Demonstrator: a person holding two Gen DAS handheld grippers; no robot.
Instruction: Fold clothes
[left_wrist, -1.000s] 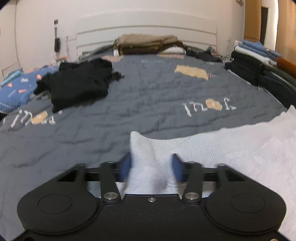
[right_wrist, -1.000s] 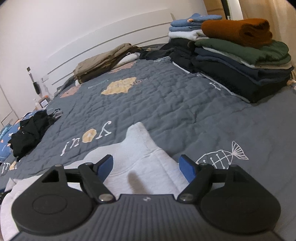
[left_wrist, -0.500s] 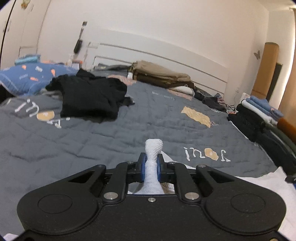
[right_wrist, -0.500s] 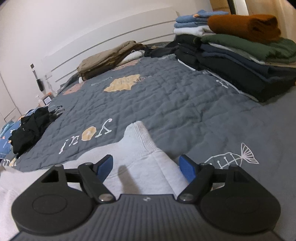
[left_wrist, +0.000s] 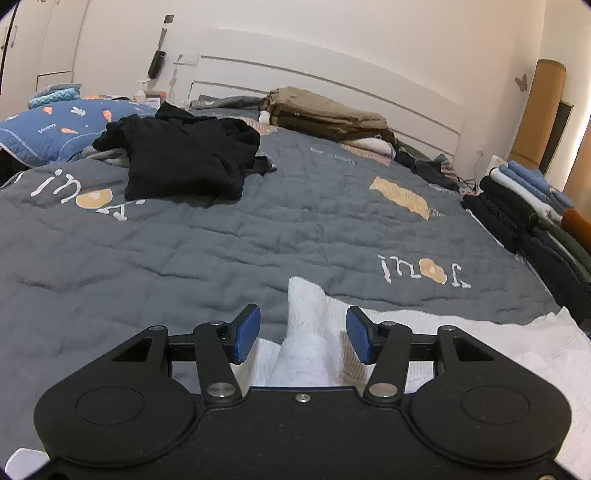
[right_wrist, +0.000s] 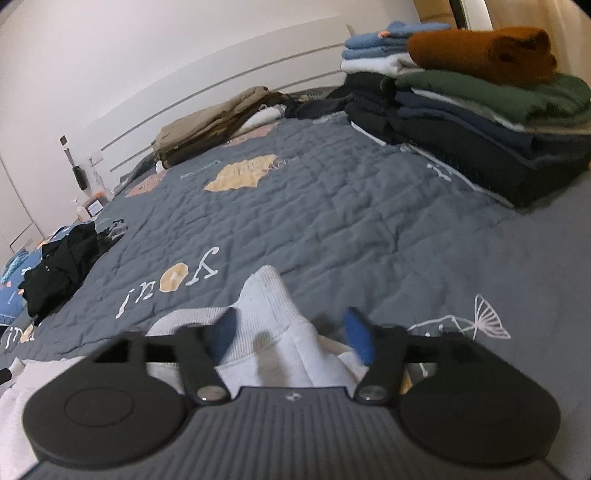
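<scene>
white garment: where it lies spread on the near edge of the bed, the white garment (left_wrist: 461, 343) shows a ribbed cuff (left_wrist: 308, 314) bunched up between the left tool's pads; in the right wrist view another ribbed end (right_wrist: 266, 302) rises between the right tool's pads.
left tool: the left tool (left_wrist: 303, 332) is opening, blue pads clear of the cuff on both sides, nothing pinched.
right tool: the right tool (right_wrist: 291, 336) stands spread wide over the cloth; the picture is blurred, pads do not seem to press it.
bed: grey quilt (left_wrist: 221, 240) with white lettering and orange patches.
black clothes: a loose black heap (left_wrist: 184, 158) far left, well apart from the garment.
folded stack: dark, green, blue and rust pieces (right_wrist: 480, 92) piled at the right edge.
headboard side: tan folded clothes (left_wrist: 325, 114) and a blue pillow (left_wrist: 66, 129).
</scene>
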